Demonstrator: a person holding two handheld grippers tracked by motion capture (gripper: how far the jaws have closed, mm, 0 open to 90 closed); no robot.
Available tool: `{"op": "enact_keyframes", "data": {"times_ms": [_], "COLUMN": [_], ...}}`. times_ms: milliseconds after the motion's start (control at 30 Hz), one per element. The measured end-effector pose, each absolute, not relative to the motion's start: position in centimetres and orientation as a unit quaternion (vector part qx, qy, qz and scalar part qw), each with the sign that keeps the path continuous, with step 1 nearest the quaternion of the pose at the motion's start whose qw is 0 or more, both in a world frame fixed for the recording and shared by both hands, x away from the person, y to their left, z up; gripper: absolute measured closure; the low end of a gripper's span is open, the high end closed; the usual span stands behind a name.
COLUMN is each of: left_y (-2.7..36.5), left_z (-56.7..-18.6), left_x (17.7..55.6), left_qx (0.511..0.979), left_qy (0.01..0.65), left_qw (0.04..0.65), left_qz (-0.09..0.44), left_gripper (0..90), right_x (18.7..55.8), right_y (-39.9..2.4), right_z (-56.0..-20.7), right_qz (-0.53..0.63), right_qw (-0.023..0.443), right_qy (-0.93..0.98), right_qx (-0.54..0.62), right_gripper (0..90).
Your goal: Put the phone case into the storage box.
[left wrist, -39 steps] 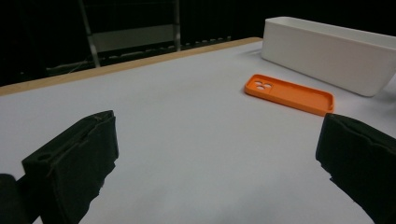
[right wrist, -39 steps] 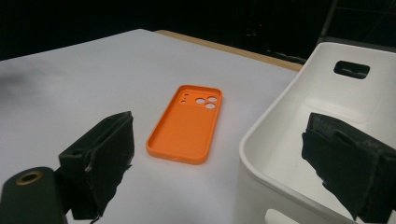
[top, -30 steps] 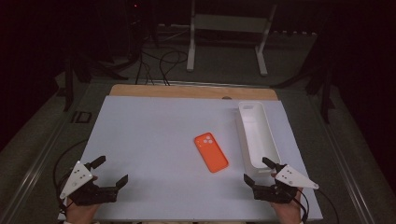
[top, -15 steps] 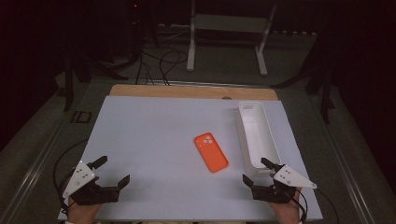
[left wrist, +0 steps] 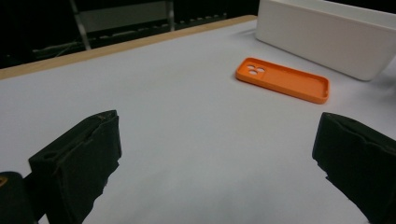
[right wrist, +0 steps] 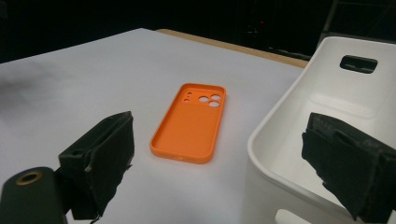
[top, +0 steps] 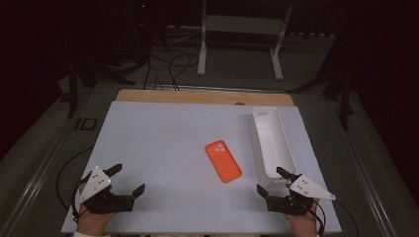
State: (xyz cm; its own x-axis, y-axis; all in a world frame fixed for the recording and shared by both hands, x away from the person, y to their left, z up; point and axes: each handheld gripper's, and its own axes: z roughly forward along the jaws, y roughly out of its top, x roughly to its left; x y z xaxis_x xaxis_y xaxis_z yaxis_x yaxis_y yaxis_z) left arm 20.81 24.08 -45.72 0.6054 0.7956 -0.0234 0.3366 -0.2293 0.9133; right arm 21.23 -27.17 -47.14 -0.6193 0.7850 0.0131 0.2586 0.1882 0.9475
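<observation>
Two grippers at near edge, both empty.
Left gripper (top: 129, 178) and right gripper (top: 272, 180): jaws spread wide. Orange case (top: 223, 160) lies open side up mid-table (top: 158, 133), just left of white bin (top: 271, 140), apart from both grippers.

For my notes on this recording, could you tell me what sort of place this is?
Probably a dim lab or recording studio: a table under a white sheet holds just an orange phone case and a white bin, with loose cables and a metal stand behind.
</observation>
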Motion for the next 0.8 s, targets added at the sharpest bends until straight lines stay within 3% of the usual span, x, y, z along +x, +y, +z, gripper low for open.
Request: {"op": "enact_keyframes", "data": {"times_ms": [800], "left_y": [20.1], "left_z": [-45.9], "left_x": [23.9], "left_qx": [0.769], "left_qy": [0.364], "left_qw": [0.478], "left_qz": [0.218], "left_gripper": [6.2], "right_x": [21.2], "right_y": [-27.0], "right_z": [-47.2], "right_qz": [0.526], "right_qw": [0.248], "right_qy": [0.730], "right_qx": [0.357], "right_gripper": [9.3]}}
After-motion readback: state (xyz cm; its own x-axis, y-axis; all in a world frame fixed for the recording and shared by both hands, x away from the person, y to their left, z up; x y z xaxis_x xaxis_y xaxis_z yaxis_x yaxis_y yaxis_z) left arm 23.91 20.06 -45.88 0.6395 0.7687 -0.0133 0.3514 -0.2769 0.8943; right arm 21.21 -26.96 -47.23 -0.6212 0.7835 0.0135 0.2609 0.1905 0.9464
